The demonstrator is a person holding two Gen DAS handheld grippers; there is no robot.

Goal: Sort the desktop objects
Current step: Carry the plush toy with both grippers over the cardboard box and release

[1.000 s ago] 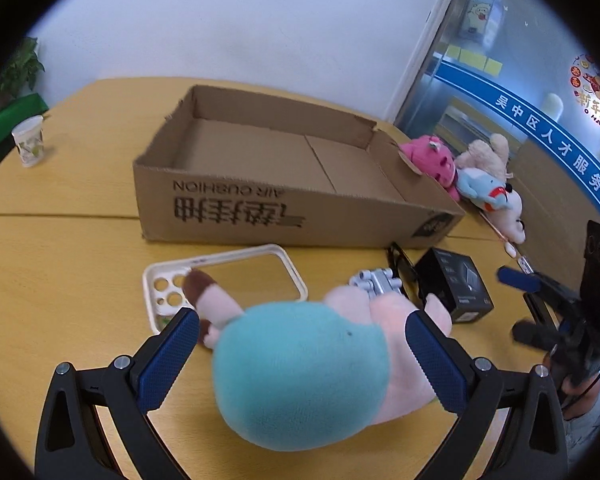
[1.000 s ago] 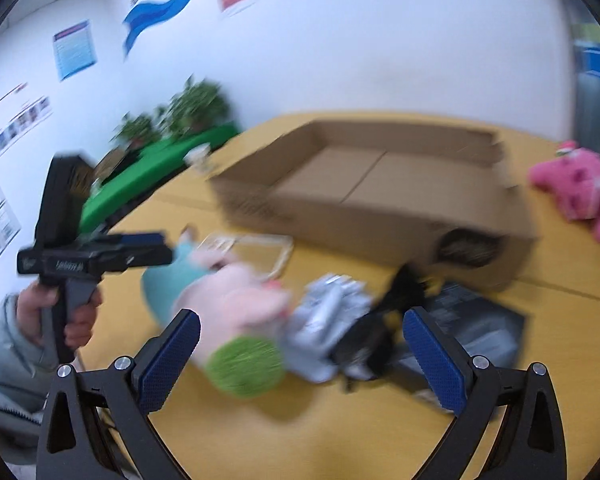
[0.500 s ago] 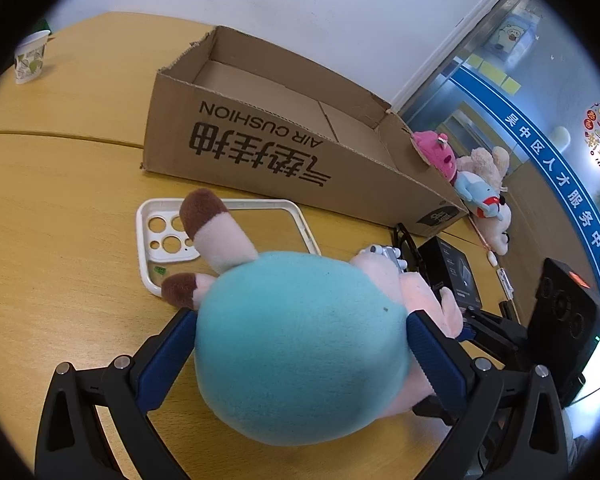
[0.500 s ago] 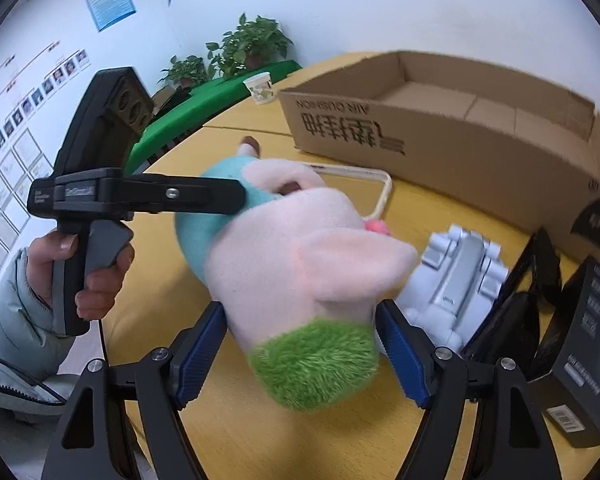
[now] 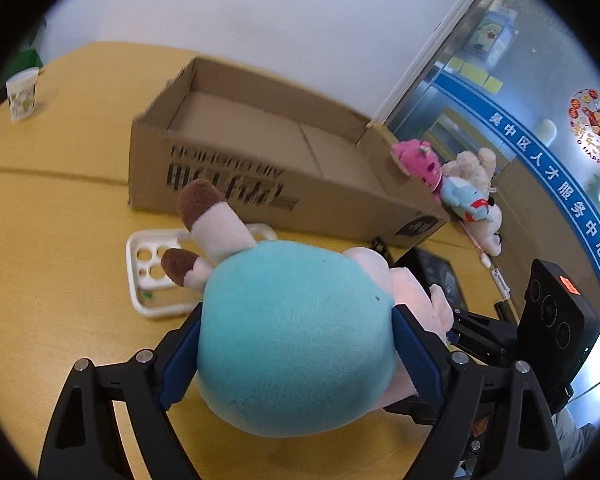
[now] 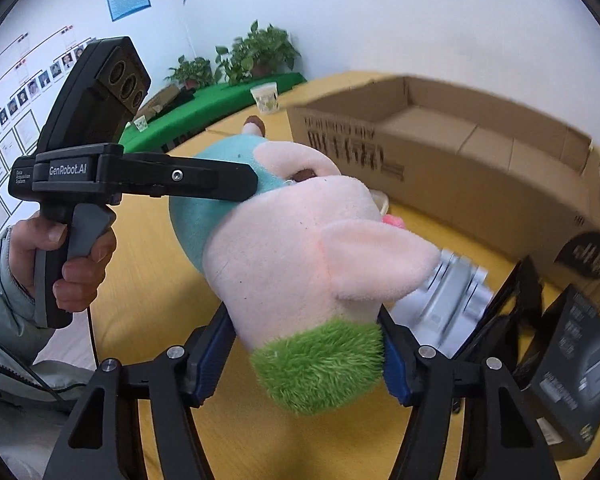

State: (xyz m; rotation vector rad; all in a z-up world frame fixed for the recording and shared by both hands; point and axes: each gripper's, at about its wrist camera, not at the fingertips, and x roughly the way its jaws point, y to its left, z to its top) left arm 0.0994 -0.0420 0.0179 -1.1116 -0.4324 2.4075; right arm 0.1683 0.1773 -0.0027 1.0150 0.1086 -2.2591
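A plush toy with a teal body, pink head and green tuft is held between both grippers above the table. My left gripper is shut on its teal body. My right gripper is shut on its pink head near the green tuft. The left gripper also shows in the right wrist view, pressed on the teal part. An open cardboard box stands behind; its inside looks empty. It also shows in the right wrist view.
A white phone case lies on the wooden table before the box. A silver gadget, a black folded item and a black carton lie to the right. Plush toys sit beside the box. A paper cup stands far left.
Both grippers have closed on the plush toy and lifted it off the table; the view has shifted closer to the box.
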